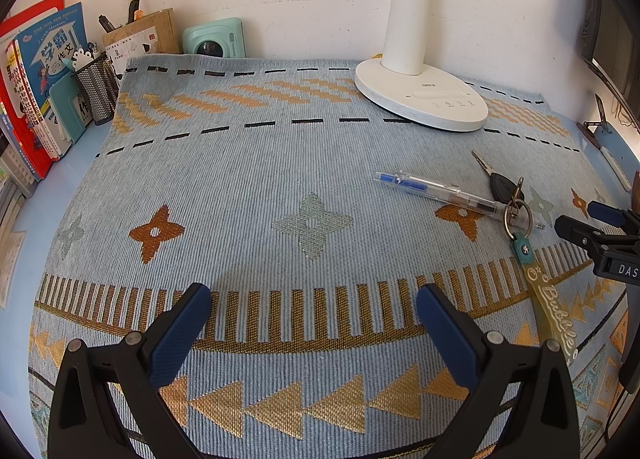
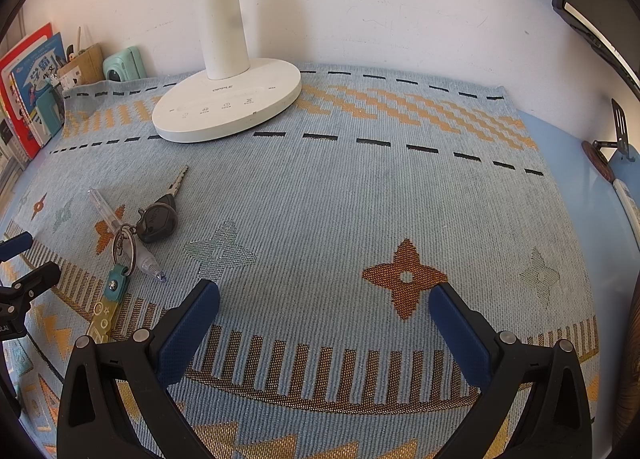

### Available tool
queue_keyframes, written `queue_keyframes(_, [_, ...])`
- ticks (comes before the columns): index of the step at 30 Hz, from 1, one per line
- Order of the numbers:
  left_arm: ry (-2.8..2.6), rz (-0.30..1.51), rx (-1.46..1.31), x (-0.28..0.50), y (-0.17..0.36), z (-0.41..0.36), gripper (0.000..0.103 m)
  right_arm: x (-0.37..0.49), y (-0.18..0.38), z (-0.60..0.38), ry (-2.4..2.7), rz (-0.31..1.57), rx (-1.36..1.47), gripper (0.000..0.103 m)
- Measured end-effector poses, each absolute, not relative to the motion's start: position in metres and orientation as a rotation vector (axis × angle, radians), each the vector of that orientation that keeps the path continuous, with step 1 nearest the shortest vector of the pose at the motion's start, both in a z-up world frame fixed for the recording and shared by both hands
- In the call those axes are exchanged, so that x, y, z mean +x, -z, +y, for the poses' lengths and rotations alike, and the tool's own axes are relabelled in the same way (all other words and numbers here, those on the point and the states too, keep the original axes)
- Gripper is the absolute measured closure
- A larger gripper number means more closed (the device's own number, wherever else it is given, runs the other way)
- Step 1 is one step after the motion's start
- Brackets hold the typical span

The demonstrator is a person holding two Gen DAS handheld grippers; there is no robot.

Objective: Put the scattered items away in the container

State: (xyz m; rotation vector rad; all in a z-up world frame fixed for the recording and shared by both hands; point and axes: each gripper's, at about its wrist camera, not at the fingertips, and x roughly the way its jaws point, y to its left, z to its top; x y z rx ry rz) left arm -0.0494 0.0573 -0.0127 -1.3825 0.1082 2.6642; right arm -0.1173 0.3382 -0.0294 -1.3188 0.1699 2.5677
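Both tongs (image 1: 314, 323) (image 2: 324, 323) wide apart, empty, patterned blue mat (image 1: 280, 179), white lamp base (image 1: 420, 99), wall behind.

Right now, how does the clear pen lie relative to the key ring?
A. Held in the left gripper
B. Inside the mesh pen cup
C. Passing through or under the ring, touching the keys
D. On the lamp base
C: the pen crosses the key ring on the cloth, with both grippers open and empty.

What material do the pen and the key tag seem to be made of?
The pen looks like clear, glossy plastic: its blue refill shows through the barrel. The key tag seems a soft, translucent yellowish plastic strip with raised white letters, though this is uncertain.
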Motion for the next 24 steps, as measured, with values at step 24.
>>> queue_keyframes(24, [-2.665, 0.108, -1.383, -0.0483, 0.0111, 0.0565, 0.000, -0.1173, 0.0307, 0.3386, -2.568, 0.170, -1.318, 0.000])
